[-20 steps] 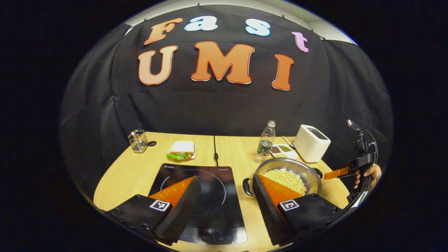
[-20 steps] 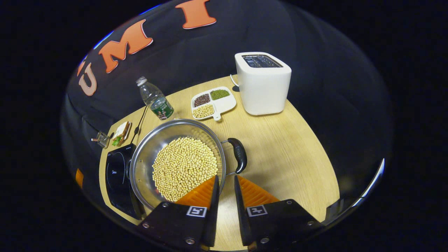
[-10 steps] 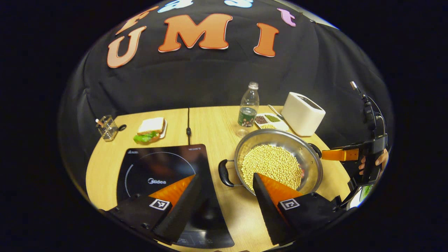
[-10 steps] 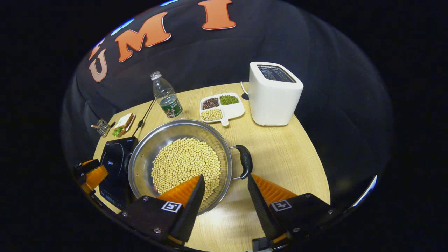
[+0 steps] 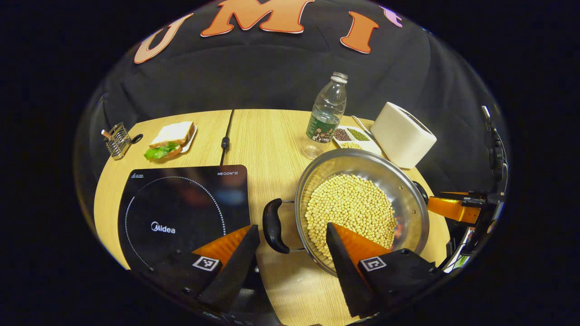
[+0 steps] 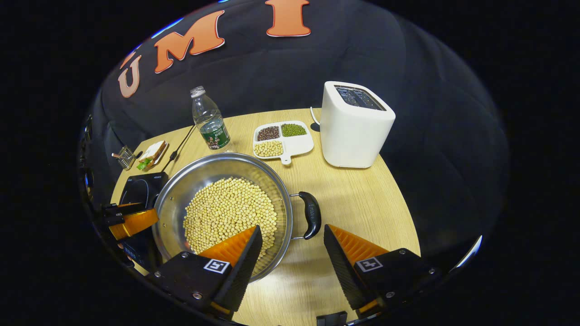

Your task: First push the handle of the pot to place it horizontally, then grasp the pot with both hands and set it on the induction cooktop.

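Observation:
A steel pot (image 5: 410, 199) (image 6: 181, 194) full of pale beans stands on the wooden table, right of the black induction cooktop (image 5: 181, 208) (image 6: 140, 192). One black handle (image 5: 273, 226) faces my left gripper (image 5: 292, 233), which is open and straddles it from above. The other handle (image 6: 311, 221) lies between the fingers of my right gripper (image 6: 292, 233), also open. In the left gripper view the right gripper (image 5: 453, 208) shows at the pot's far side; in the right gripper view the left gripper (image 6: 131, 222) shows past the pot.
Behind the pot stand a water bottle (image 5: 327, 113) (image 6: 207, 120), a white divided dish of beans (image 5: 355, 138) (image 6: 283, 138) and a white toaster (image 5: 403, 133) (image 6: 355, 124). A sandwich on a plate (image 5: 170, 138) (image 6: 152, 154) and a wire basket (image 5: 117, 140) sit at the far left.
Both grippers have come down and closer to the pot's two handles. The right gripper has opened from nearly shut to wide. The pot has not moved.

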`<state>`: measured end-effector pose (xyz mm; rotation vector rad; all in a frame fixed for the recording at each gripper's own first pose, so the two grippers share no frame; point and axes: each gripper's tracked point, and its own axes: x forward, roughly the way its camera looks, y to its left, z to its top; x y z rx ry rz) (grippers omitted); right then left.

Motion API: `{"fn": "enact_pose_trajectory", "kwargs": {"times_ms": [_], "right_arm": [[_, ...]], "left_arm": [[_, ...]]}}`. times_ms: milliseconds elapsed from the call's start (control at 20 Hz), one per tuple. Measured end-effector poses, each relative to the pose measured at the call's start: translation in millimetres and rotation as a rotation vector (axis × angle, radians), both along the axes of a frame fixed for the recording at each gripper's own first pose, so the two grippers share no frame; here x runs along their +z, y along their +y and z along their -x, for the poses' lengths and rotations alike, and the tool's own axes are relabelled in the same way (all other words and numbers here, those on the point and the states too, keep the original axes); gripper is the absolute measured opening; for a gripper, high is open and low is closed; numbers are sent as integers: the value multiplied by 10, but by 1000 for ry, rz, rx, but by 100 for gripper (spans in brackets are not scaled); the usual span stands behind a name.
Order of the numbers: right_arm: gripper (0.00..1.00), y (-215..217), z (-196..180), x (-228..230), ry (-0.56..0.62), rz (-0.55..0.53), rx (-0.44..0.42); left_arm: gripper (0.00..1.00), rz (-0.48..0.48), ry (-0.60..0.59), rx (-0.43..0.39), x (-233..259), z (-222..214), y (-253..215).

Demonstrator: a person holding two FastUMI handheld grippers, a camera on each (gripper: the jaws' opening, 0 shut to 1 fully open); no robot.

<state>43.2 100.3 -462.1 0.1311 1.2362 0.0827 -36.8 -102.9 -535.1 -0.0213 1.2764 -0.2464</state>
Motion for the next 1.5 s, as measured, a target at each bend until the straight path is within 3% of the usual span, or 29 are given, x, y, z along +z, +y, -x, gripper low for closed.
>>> {"fn": "enact_pose_trajectory", "kwargs": {"times_ms": [700, 950, 1050, 1150, 1250, 1450, 1500], "right_arm": [[87, -197, 26, -352, 28, 110, -11], [81, -237, 3, -499, 25, 153, -26], [72, -194, 29, -553, 38, 154, -22], [74, -199, 16, -573, 26, 157, -25], [70, -198, 8, -575, 17, 156, -20], [71, -208, -28, -572, -11, 167, -10], [70, -204, -45, -569, -22, 172, -8]], "left_arm": [[99, -1, -56, -11, -375, -158, -280], [87, -7, -53, 2, -633, -207, -280], [92, -31, -69, -30, -704, -214, -282], [93, -83, -102, -64, -782, -245, -231], [87, -109, -124, -78, -838, -290, -230], [86, -111, -137, -84, -840, -309, -240], [82, -110, -141, -77, -842, -293, -237]]}}
